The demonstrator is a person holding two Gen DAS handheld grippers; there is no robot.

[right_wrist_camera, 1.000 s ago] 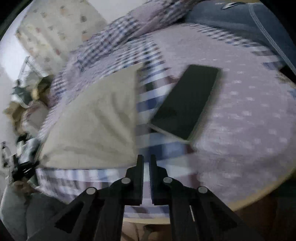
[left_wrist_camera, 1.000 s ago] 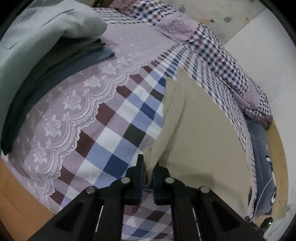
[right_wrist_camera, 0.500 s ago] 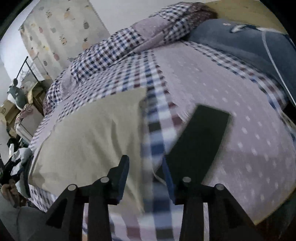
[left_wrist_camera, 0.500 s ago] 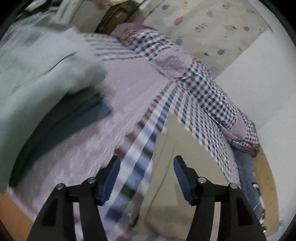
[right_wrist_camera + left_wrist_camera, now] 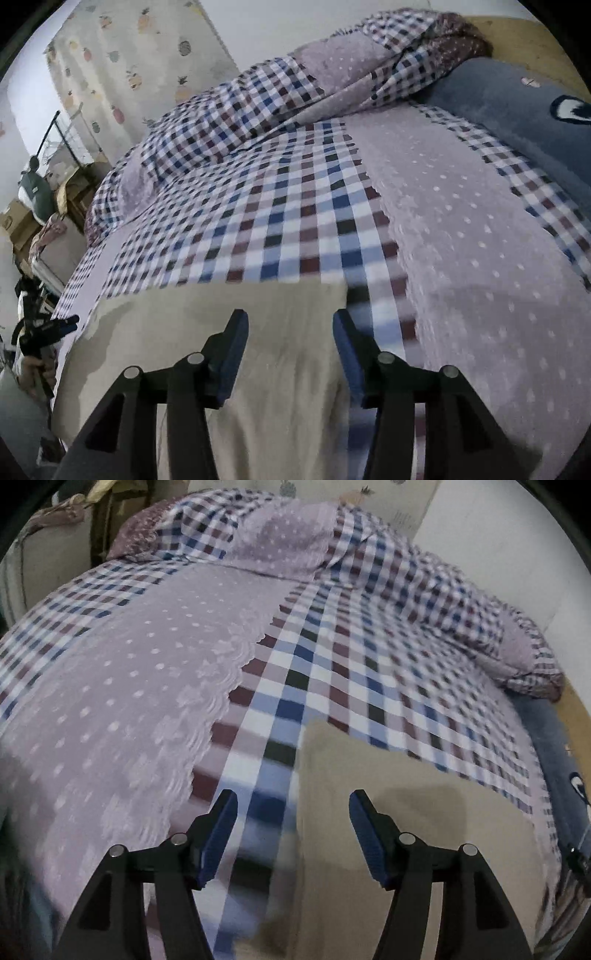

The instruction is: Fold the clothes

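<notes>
A beige folded garment (image 5: 406, 830) lies flat on the checked bedspread (image 5: 332, 657), in the lower right of the left wrist view. My left gripper (image 5: 293, 801) hovers open above the garment's left edge, holding nothing. The same garment (image 5: 229, 332) fills the lower left of the right wrist view, on the bedspread (image 5: 288, 206). Over the garment's right edge my right gripper (image 5: 290, 319) stands open and empty. The left gripper (image 5: 44, 326) also shows at the far left of the right wrist view, held by a hand.
A rumpled checked quilt (image 5: 424, 576) runs along the far side by the wall. A dark blue cushion (image 5: 517, 110) lies at the bed's head; the same cushion (image 5: 557, 775) shows at the right in the left wrist view. Boxes and clutter (image 5: 33, 206) stand beyond the bed's left.
Both grippers have opened and let go of the beige garment, then lifted and tilted toward the far side of the bed. The pile of folded clothes and the black phone have left view.
</notes>
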